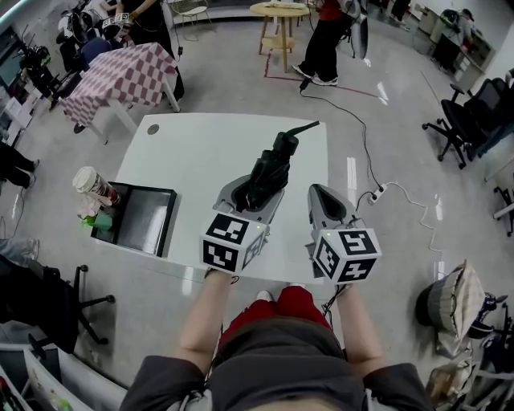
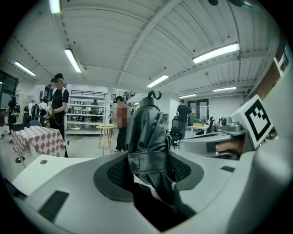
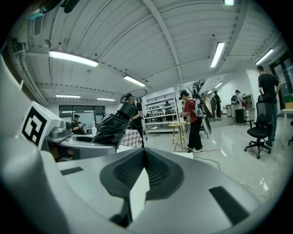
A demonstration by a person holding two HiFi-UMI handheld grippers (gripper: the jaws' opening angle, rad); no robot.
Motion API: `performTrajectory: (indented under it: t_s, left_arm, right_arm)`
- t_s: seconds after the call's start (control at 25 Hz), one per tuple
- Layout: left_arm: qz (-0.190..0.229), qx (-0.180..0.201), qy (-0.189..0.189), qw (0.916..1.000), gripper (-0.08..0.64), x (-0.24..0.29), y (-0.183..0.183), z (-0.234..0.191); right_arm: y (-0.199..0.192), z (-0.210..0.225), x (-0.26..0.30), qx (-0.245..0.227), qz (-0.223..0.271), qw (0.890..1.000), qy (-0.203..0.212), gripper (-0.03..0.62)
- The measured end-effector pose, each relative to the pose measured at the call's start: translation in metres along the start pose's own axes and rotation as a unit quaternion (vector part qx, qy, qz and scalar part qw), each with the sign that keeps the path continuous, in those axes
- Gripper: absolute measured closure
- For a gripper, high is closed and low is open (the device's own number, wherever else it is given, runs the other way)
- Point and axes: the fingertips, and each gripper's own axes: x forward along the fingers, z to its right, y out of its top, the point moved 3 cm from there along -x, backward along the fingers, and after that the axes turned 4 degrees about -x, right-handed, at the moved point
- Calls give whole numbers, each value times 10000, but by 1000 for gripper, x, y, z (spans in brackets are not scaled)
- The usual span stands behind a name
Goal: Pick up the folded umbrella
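The folded umbrella [image 1: 269,170] is black, strapped round its middle, with its handle pointing away from me. My left gripper [image 1: 254,197] is shut on it, and it is held off the white table [image 1: 177,160]. In the left gripper view the umbrella [image 2: 146,137] stands up between the two dark pads [image 2: 115,172], which press on its sides. My right gripper [image 1: 320,194] is just to the right, shut with nothing in it; its pads [image 3: 158,171] meet at the tip. From the right gripper view the umbrella [image 3: 111,126] shows at the left in the other gripper.
A black tray [image 1: 140,218] lies at the table's left edge, with a cup [image 1: 93,185] and a green item beside it. Farther off stand a checkered table [image 1: 120,76], a round wooden table [image 1: 279,11], office chairs [image 1: 474,112], a floor cable [image 1: 365,160] and several people.
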Motion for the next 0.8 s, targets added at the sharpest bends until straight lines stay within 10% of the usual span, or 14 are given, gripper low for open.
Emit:
performTrajectory:
  t_s: [0.8]
  left_arm:
    - [785,-422,660,9938,349,-76,6,-22]
  right_arm:
    - [13,-35,-14,-28,202,9990,394,574]
